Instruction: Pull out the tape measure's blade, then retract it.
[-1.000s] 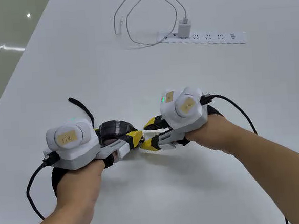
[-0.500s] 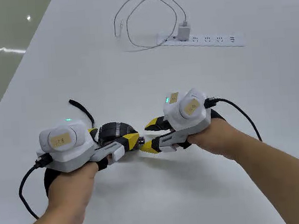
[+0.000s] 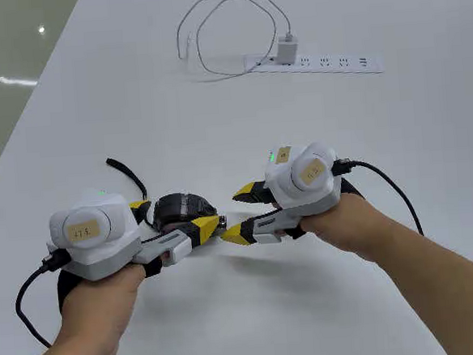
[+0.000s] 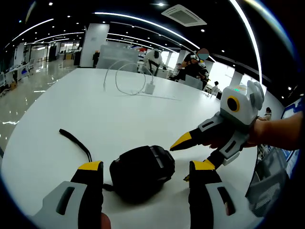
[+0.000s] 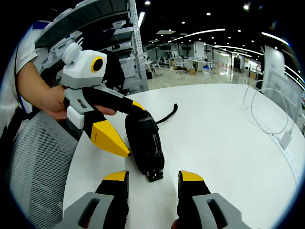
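A black tape measure (image 3: 182, 207) lies on the white table (image 3: 134, 103), its black wrist strap (image 3: 127, 174) trailing to the far left. My left gripper (image 3: 173, 216) is open, with a yellow-tipped jaw on each side of the case (image 4: 143, 171) and a gap on the right-hand side. My right gripper (image 3: 239, 213) faces it from the right and is open too. In the right gripper view the case (image 5: 145, 138) stands on edge. Its blade hook (image 5: 155, 175) sits just ahead of the right gripper (image 5: 153, 177), between the jaws. No blade is drawn out.
A white power strip (image 3: 318, 60) with a plugged charger (image 3: 286, 48) and a looped white cable (image 3: 226, 32) lies at the far side of the table. The table's left edge (image 3: 32, 94) runs diagonally, with the floor beyond. Black gripper cords hang off the near edge.
My left hand has drawn back a little to the left and toward me. The right gripper has shifted slightly right. The tape measure stays on the table.
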